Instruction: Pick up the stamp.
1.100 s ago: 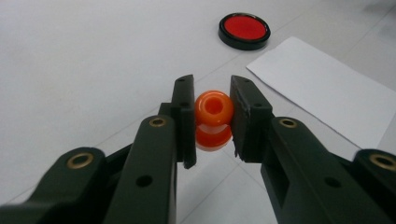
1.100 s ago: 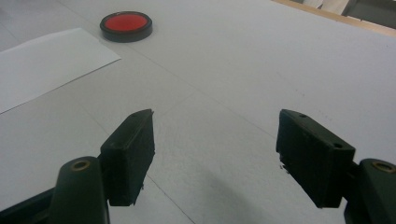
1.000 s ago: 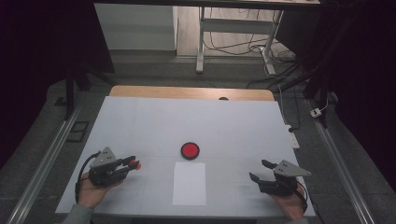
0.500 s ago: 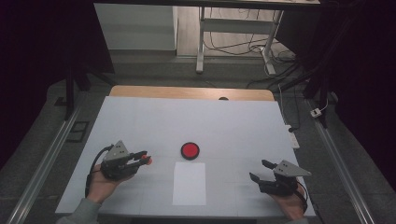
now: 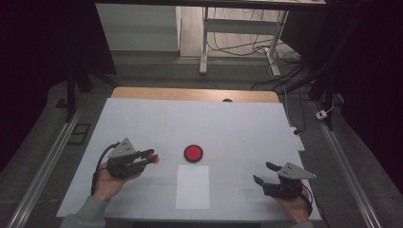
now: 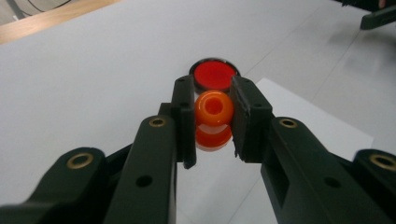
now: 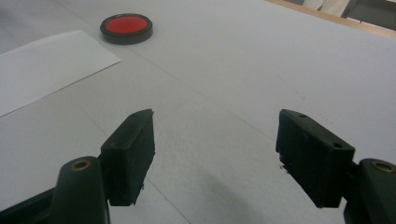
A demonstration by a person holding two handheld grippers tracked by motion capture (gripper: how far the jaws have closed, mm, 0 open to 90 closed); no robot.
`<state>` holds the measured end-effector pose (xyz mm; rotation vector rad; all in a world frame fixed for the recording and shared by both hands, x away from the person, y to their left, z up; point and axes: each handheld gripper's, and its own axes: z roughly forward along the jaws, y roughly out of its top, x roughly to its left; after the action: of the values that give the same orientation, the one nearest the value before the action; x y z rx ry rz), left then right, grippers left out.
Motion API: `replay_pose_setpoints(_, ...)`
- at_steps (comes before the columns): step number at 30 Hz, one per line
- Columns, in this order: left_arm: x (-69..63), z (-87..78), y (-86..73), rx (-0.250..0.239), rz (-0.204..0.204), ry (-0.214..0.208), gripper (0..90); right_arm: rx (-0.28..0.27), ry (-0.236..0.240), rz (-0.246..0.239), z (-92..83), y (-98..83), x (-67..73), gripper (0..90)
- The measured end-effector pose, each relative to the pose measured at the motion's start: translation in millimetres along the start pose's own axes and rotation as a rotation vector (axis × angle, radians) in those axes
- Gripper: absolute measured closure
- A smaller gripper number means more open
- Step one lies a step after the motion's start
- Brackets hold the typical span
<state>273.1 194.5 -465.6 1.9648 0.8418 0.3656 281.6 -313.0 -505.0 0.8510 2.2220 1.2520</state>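
Note:
An orange bead (image 6: 213, 108) with a hole through it sits pinched between the black jaws of my left gripper (image 6: 212, 119), held just above the white table. From above, the same bead (image 5: 154, 158) shows as a small orange dot at the tip of the left gripper (image 5: 151, 157), left of a round red dish with a black rim (image 5: 193, 153). That dish (image 6: 214, 74) lies straight ahead of the bead. My right gripper (image 5: 264, 174) rests at the table's front right, jaws wide apart and empty (image 7: 215, 154).
A white sheet of paper (image 5: 192, 186) lies on the table just in front of the red dish (image 7: 126, 27). The white tabletop (image 5: 199, 123) has a wooden strip along its far edge. Metal rails run along both sides.
My left gripper has carried the orange bead forward and to the right, toward the red dish. The right gripper has stayed where it was.

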Motion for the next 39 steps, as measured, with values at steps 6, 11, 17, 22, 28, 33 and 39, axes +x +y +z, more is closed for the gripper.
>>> replay_pose_setpoints(6,-8.6,11.4,13.1,-0.011,0.015,-0.033,72.6,-0.001,0.004,-0.002,0.9,0.2,0.0,27.4)
replay_pose_setpoints(11,-18.8,22.3,21.4,-0.013,0.03,-0.063,72.6,-0.001,0.0,0.0,0.2,0.0,-0.1,27.4)
replay_pose_setpoints(17,-28.9,32.2,24.2,-0.002,0.051,-0.092,72.6,-0.003,0.004,-0.003,0.4,0.4,0.3,27.4)
replay_pose_setpoints(22,-36.2,41.4,25.1,0.014,0.061,-0.117,72.5,0.0,0.003,-0.006,0.2,0.4,0.6,27.4)
replay_pose_setpoints(28,-44.7,50.5,27.0,0.023,0.071,-0.14,72.5,-0.001,0.004,-0.007,-0.5,0.0,0.4,27.4)
replay_pose_setpoints(33,-48.8,54.4,26.8,0.028,0.074,-0.152,72.5,-0.001,-0.001,-0.005,-1.6,-0.7,0.4,27.5)
replay_pose_setpoints(39,-50.5,57.0,27.0,0.032,0.077,-0.158,72.5,0.001,0.0,-0.005,-1.1,-0.7,1.0,27.5)
